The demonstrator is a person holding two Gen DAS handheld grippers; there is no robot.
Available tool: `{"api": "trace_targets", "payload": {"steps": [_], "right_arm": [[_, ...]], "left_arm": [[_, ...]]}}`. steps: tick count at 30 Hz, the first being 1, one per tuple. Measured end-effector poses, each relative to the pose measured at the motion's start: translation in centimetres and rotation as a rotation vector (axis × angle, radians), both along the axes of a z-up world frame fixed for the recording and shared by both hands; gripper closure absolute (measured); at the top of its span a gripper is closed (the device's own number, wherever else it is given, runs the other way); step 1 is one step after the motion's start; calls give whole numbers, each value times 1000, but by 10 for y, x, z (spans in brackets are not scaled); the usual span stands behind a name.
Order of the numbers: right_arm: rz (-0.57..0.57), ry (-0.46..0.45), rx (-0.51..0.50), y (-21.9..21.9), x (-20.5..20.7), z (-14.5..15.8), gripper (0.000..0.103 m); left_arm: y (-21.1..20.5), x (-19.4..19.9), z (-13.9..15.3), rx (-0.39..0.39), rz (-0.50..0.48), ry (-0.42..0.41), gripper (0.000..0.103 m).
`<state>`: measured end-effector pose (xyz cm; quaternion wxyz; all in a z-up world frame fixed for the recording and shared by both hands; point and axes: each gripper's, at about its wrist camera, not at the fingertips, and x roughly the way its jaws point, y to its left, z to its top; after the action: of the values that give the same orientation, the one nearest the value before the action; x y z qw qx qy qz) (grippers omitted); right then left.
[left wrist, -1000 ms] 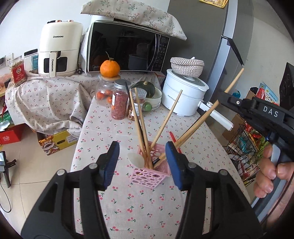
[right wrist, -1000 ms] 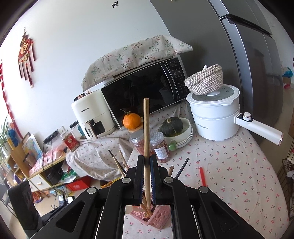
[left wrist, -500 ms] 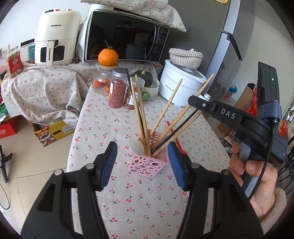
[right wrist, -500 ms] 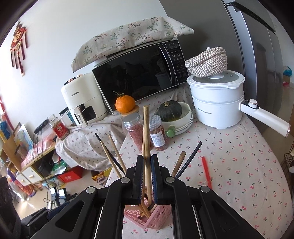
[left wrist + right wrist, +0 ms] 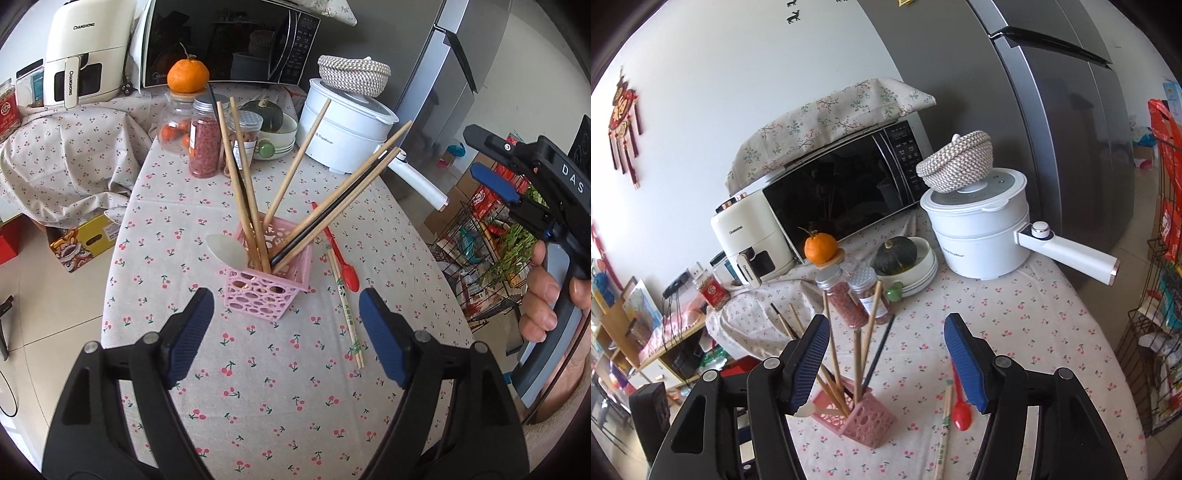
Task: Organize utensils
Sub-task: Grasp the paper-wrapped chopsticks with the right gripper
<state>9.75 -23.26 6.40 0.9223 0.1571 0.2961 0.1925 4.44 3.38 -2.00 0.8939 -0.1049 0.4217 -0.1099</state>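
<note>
A pink basket stands mid-table on the cherry-print cloth, holding several wooden chopsticks, a black one and a white spoon. To its right a red spoon and a wrapped chopstick pair lie flat on the cloth. My left gripper hovers just in front of the basket, jaws opening, touching nothing. My right gripper is above and right of the basket, jaws opening, nothing between them.
At the back stand a white electric pot with a long handle, spice jars, a bowl with a squash, a microwave and an air fryer. A wire rack stands off the table's right edge.
The right gripper has let go of the wooden chopstick, now leaning in the basket, and has opened and drawn back to the right. The left gripper's jaws have widened and tipped downward.
</note>
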Motion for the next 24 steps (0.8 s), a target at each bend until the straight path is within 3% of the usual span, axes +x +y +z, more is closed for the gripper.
{"api": "trace_targets", "payload": {"steps": [8,17,20,24], "right_arm": [[-53,156,-103,-32,6,-41,35],[4,449,-114,-25,34,-116,36],[39,498,-117,-14,44,-135,47],[118,530,-114,8,60,-154,72]], "left_arm": [[-22,4,-13,17,-41,62,21],[-29,9,-35,63,-37,155,21],[-27,11,-39,66,-31,176,21],[-25,13,-40,59,-28,188,21]]}}
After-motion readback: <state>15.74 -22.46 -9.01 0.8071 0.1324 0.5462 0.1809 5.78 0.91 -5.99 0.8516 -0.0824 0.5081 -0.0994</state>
